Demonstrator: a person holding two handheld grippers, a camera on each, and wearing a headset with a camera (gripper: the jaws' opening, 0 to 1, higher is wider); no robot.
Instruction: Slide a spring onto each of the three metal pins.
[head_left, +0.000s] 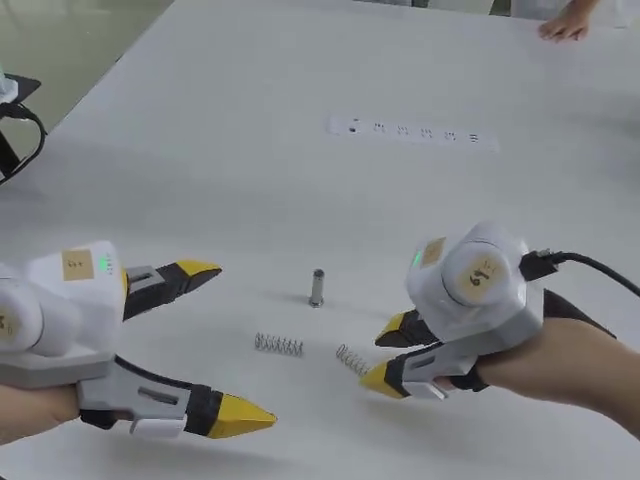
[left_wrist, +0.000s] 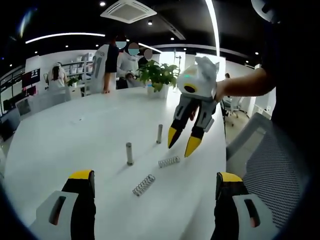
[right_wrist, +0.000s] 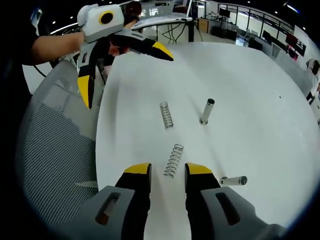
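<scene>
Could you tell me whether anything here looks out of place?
Nothing clearly stands out. The nearer pin and farther pin stand upright in the left gripper view; the farther pin, near the right gripper, looks laid over in the right gripper view, probably fisheye tilt. The springs lie loose on the table.

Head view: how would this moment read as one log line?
left gripper open | right gripper open, tips by one spring | other spring loose on table | standing pin bare
</scene>
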